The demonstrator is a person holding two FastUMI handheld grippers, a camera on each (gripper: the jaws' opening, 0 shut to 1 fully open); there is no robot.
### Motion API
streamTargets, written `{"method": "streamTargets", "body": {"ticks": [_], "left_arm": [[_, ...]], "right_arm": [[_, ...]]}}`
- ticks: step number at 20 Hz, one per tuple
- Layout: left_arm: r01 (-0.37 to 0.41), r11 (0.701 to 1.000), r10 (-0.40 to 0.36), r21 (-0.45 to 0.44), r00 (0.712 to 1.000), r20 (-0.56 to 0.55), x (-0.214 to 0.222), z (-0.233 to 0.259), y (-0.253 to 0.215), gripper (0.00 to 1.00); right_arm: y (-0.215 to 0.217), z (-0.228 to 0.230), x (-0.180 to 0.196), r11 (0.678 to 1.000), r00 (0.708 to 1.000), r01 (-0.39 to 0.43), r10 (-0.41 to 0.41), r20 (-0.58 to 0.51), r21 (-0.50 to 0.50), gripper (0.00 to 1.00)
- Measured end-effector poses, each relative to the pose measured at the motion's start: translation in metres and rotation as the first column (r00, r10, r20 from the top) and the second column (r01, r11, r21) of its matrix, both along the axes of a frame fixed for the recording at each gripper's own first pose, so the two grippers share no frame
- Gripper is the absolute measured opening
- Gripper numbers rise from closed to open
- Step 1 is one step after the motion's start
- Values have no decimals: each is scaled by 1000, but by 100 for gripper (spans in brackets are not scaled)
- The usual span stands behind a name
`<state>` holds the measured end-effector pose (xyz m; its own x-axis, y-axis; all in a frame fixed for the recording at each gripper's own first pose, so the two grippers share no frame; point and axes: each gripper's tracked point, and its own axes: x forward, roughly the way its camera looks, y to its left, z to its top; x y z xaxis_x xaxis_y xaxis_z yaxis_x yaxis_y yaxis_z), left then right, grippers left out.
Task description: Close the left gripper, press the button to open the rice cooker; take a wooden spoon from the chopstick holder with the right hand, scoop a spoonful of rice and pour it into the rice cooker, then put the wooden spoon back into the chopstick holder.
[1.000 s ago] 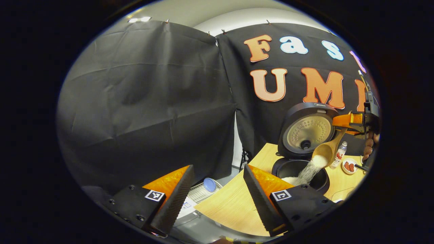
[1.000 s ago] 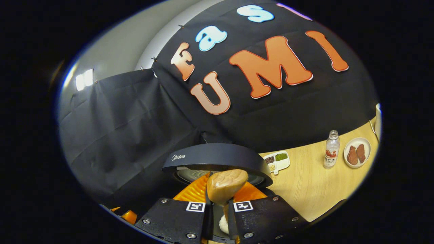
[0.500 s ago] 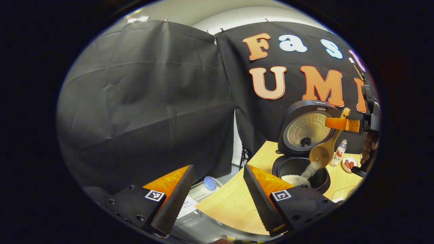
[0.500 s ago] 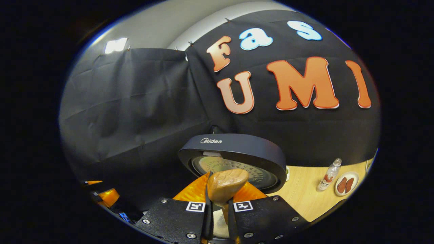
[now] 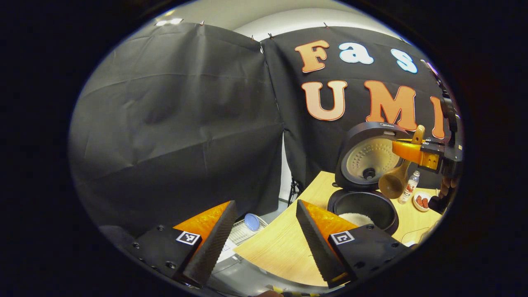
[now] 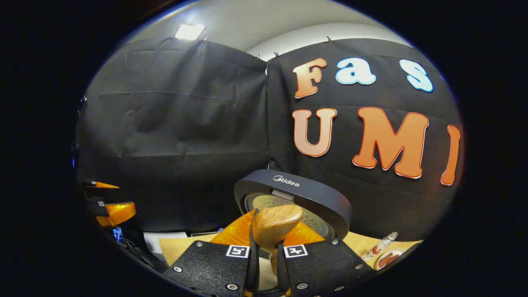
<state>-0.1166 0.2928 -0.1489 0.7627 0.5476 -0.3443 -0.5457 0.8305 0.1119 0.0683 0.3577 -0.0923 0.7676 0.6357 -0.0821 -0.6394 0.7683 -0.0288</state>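
The black rice cooker (image 5: 363, 204) stands open on the wooden table, its lid (image 5: 368, 154) upright. A heap of white rice (image 5: 354, 218) lies in the pot. Above the pot's right rim hangs the wooden spoon (image 5: 394, 181), bowl down and empty, handle pointing up. My right gripper (image 5: 414, 152) is shut on that handle. In the right gripper view the handle end (image 6: 275, 220) sticks up between the shut fingers of the right gripper (image 6: 267, 247), with the lid (image 6: 297, 194) just behind. My left gripper (image 5: 264, 243) is open and holds nothing, short of the cooker, over the table's left edge.
A small bottle (image 5: 410, 187) and a plate (image 5: 421, 201) with red pieces stand right of the cooker. A hand (image 5: 444, 187) holds the right gripper. Off the table's (image 5: 280, 247) left edge, lower down, sits a wire rack with a blue lid (image 5: 250, 221). The left gripper (image 6: 111, 208) shows far left.
The stream of rice from the spoon into the pot has ended; the spoon is now empty and a little higher. The right gripper's view has swung leftward. My left gripper has barely moved.
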Motion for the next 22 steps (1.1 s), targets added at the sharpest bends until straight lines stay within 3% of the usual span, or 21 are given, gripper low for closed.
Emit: {"method": "streamTargets", "body": {"ticks": [5, 12, 16, 17, 19, 22], "left_arm": [[24, 1000, -24, 3, 1000, 10, 13, 6, -21, 98], [84, 996, -84, -19, 996, 19, 45, 13, -66, 97], [126, 992, -126, -16, 992, 16, 64, 17, -94, 97], [142, 989, -142, -30, 990, 3, 69, 13, -103, 100], [164, 983, -167, -78, 986, -21, 74, 4, -120, 96], [192, 978, -195, -82, 980, -34, 83, 4, -139, 99]], "right_arm": [[-49, 17, -11, 983, 992, 48, -27, -119, 175, 16], [-191, 4, -7, 940, 952, 260, -210, -224, 220, 17], [-273, -27, -14, 889, 889, 408, -337, -310, 206, 17], [-295, -40, -20, 875, 862, 450, -373, -344, 180, 17], [-334, -60, -31, 845, 816, 514, -428, -388, 147, 16], [-391, -79, -45, 781, 741, 609, -502, -446, 134, 16]]}}
